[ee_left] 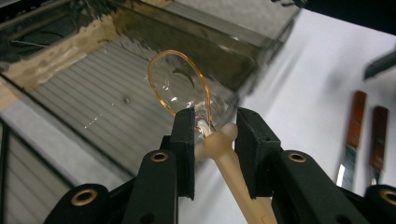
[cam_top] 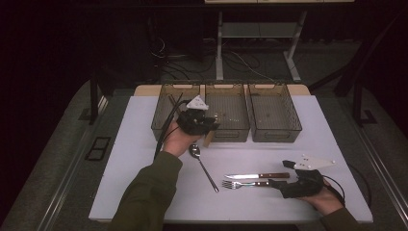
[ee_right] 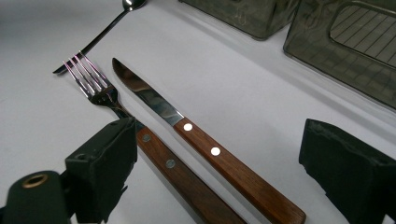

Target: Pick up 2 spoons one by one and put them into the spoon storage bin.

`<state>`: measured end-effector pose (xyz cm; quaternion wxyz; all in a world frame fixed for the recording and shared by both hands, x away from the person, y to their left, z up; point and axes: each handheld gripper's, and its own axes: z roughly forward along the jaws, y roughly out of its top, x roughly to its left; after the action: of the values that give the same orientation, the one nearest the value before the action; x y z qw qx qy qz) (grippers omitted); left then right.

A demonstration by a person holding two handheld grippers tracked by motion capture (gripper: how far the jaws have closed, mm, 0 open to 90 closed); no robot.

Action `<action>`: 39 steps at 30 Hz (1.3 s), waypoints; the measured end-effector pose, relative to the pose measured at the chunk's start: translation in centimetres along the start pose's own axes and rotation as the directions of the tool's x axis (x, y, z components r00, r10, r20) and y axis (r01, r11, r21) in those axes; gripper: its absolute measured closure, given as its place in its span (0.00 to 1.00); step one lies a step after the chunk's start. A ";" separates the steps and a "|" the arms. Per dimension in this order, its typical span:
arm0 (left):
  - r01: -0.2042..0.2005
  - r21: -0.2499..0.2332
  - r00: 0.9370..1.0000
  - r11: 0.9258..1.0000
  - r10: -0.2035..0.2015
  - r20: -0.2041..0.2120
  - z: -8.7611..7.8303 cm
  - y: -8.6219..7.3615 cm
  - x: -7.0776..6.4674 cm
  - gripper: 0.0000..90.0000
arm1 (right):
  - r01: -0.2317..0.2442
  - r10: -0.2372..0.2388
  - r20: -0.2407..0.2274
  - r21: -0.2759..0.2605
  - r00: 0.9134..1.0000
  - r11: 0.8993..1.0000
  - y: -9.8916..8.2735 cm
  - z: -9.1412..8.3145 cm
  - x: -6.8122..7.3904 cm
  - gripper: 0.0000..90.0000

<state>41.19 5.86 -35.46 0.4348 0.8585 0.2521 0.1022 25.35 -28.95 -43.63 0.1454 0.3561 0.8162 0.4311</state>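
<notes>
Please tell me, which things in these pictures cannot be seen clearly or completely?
- Clear plastic spoon, left gripper view: the handle's lower end is cut off by the bottom edge; in the high view the left gripper and hand cover most of it.
- Fork, right gripper view: the right gripper's near jaw covers part of its wooden handle.
- Knife, left gripper view: its blade is cut off by the bottom edge.
- Three bins, high view: too dim to tell small contents.
</notes>
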 end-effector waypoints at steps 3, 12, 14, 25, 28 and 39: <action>0.020 0.001 1.000 1.000 -0.020 -0.009 0.8 0.8 1.0 0.76 | -0.002 0.002 -0.002 -0.003 1.000 1.000 0.0 0.0 0.0 0.13; 0.065 0.015 0.997 0.998 -0.064 -0.052 2.8 2.7 3.9 0.76 | -0.007 0.007 -0.007 -0.007 1.000 1.000 0.0 -0.1 0.0 0.13; 0.080 0.019 0.995 0.997 -0.079 -0.061 3.1 2.9 4.4 0.76 | -0.007 0.007 -0.006 -0.007 1.000 1.000 0.0 -0.1 0.0 0.13; 0.103 0.108 0.986 0.989 -0.087 -0.140 5.9 2.3 5.8 0.76 | -0.010 0.010 -0.008 -0.018 1.000 1.000 0.1 -0.4 0.0 0.13; 0.127 0.121 0.983 0.985 -0.108 -0.148 6.6 1.9 5.8 0.76 | -0.004 0.004 -0.011 -0.021 1.000 1.000 0.1 -0.4 0.1 0.13; 0.127 0.105 0.980 0.986 -0.108 -0.169 6.3 2.3 5.9 0.58 | 0.002 -0.002 -0.009 -0.028 1.000 1.000 0.2 -0.5 0.1 0.13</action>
<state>49.44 3.43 -37.64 0.3679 0.8544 0.3427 0.1313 25.14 -29.11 -43.18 0.1473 0.3514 0.8111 0.4438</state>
